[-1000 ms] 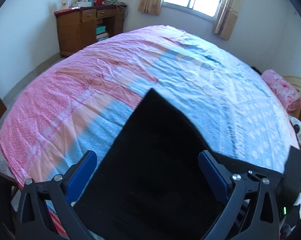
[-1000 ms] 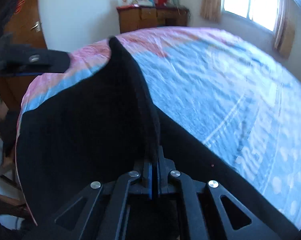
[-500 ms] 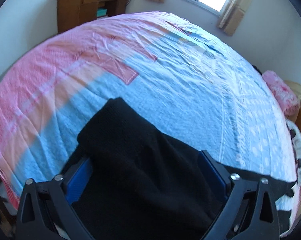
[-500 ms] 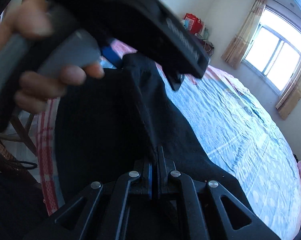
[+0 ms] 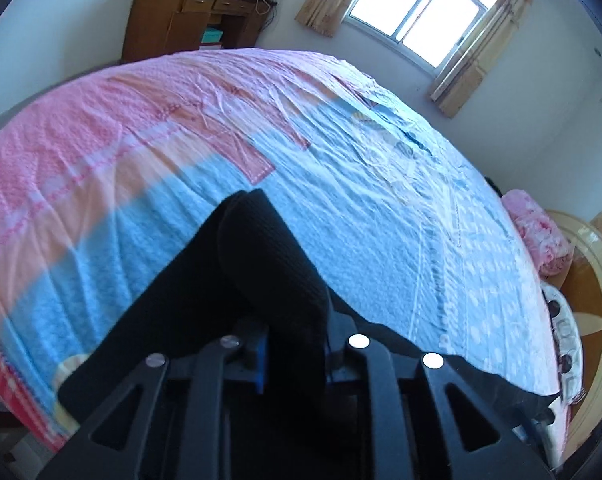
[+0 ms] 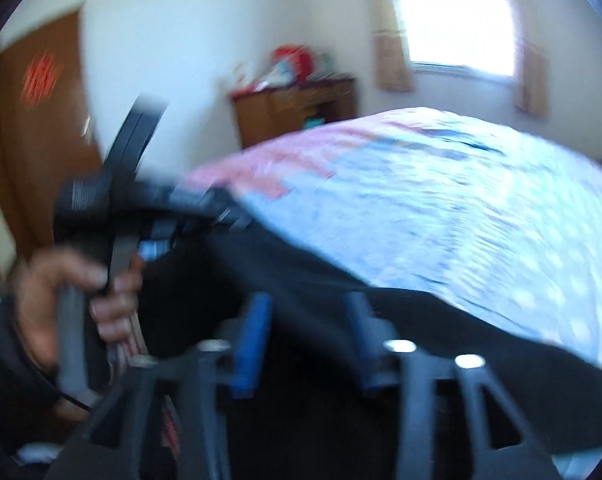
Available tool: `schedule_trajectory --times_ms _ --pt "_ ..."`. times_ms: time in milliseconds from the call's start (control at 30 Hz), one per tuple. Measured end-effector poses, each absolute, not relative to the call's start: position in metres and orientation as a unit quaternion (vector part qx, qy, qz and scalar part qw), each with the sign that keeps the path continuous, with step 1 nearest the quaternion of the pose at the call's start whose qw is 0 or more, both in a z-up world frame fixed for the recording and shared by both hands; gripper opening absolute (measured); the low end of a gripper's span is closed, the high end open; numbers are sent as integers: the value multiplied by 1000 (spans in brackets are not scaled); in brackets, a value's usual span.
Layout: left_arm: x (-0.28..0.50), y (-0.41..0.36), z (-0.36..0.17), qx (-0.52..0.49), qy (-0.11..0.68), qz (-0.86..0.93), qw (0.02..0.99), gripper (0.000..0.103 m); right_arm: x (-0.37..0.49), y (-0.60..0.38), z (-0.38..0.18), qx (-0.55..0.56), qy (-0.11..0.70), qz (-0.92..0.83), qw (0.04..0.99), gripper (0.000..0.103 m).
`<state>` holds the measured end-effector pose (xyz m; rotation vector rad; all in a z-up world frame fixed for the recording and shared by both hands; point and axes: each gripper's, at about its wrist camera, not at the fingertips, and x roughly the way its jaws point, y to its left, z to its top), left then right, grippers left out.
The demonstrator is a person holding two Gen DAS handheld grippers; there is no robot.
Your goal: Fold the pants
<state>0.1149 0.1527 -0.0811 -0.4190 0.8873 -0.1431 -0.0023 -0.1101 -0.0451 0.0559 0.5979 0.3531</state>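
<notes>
Folding black pants (image 5: 237,304) on the bed (image 5: 381,208).
Left gripper (image 5: 297,344) jaws pinch a fabric ridge; right gripper (image 6: 305,336) jaws parted, empty. Next: regrip, carry fold across.

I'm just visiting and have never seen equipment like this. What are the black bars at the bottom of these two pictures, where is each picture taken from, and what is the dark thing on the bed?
There is no robot here. A person holds a two-fingered grabbing tool in each hand, and each tool carries a wide-angle camera looking forward along its fingers. The black bars are the tools themselves.

One picture comes from the left gripper. Its fingers are shut on a bunched fold of the black pants, which lie on the pink and blue bedspread.

The other, blurred picture comes from the right gripper. Its blue-padded fingers stand apart over the pants, holding nothing. At its left you see the person's left hand gripping the other tool's handle.

Behind the bed stand a wooden desk and a window.
</notes>
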Motion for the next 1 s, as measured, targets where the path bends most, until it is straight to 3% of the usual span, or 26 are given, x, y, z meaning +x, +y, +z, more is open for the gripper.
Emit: schedule_trajectory --times_ms 200,367,500,733,767,867,1000 --pt "115 153 -78 -194 435 -73 876 21 -58 -284 -14 190 248 -19 950 61" --pt "117 156 -74 -205 436 -73 873 21 -131 -463 -13 341 229 -229 882 61" --pt "116 149 -73 -189 434 -61 879 21 -141 -552 -6 331 239 -323 854 61" --pt "122 144 -74 -173 447 -48 876 21 -89 -582 -40 337 320 -356 811 61" --pt "124 143 -74 -172 448 -47 876 21 -80 -589 -48 324 337 -372 802 57" --pt "127 141 -74 -169 453 -49 874 21 -68 -601 -67 321 366 -387 783 3" --pt "128 146 -62 -189 449 -69 870 21 -75 -596 -51 334 352 -364 795 3"
